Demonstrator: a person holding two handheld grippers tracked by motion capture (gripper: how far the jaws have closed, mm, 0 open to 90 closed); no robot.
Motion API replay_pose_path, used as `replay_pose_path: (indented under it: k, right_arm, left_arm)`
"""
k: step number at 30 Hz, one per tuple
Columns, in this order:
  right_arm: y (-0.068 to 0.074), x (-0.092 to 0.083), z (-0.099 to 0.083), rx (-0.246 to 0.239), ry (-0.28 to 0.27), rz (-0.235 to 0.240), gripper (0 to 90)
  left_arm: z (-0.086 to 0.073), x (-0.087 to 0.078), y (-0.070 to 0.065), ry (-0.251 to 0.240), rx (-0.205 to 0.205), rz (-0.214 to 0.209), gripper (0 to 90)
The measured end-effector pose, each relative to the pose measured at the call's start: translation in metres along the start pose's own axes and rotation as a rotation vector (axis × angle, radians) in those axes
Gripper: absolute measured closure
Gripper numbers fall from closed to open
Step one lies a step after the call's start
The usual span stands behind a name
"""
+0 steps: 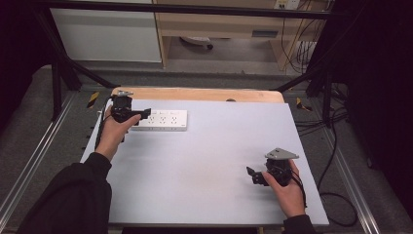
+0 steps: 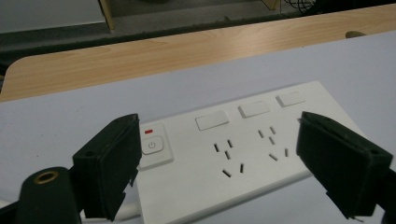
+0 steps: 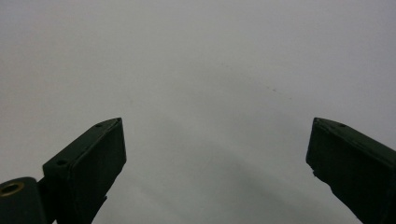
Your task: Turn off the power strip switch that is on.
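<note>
Approaching the power strip (image 1: 163, 120) is judged to be the step in hand: the left tongs (image 1: 146, 114) are held at the strip's left end, near the far left corner of the tabletop (image 1: 204, 165), and nothing is gripped yet. In the left gripper view the left tongs (image 2: 219, 163) are seen spread wide, one jaw at each side of the picture, with the white strip (image 2: 243, 149) lying between and beyond them. No pad is seen pressing on the strip's casing. A power button (image 2: 152, 145) with a small red light (image 2: 149, 131) above it is noted at the strip's near end, close to the left-hand jaw; two groups of socket slots and three blank white rectangles follow along the body.

Next move, as judged: either the jaws are lowered over the strip's width and closed on its casing, or one jaw tip is brought down on the button. Which is intended cannot be told. Either way a short descent and careful alignment are called for, since the strip lies flat and offers only low edges.

Pose: the left forearm, in a dark sleeve, is extended forward from the lower left, with the hand wrapped round the gripper body and the jaws pointing toward the right along the strip. The right tongs (image 1: 252, 174) are held low over bare tabletop at the near right, well apart from the strip; in the right gripper view the right tongs (image 3: 217, 154) are spread with nothing between them.
</note>
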State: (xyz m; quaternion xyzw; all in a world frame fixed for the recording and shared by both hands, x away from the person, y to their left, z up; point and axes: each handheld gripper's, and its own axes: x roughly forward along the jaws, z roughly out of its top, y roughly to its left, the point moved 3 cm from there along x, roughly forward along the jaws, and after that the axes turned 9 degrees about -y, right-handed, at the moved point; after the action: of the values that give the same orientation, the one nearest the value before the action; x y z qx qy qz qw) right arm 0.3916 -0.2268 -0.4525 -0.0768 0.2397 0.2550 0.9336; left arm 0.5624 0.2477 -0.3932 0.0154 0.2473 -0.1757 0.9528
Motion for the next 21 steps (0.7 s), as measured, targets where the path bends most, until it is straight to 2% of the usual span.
replay_pose_path:
  k: [10,14,21]
  right_arm:
    - [0.000,-0.001,0.001,0.000,-0.004,0.009,5.5]
    - [0.001,0.000,0.000,0.001,-0.002,0.012,5.5]
    - [0.000,0.000,0.001,0.001,-0.004,0.013,5.5]
  left_arm:
    - [0.003,0.011,0.001,0.003,0.001,0.007,15.4]
    - [0.005,0.012,0.001,-0.023,0.008,0.035,16.8]
    - [0.004,0.017,-0.001,-0.016,0.001,0.027,17.4]
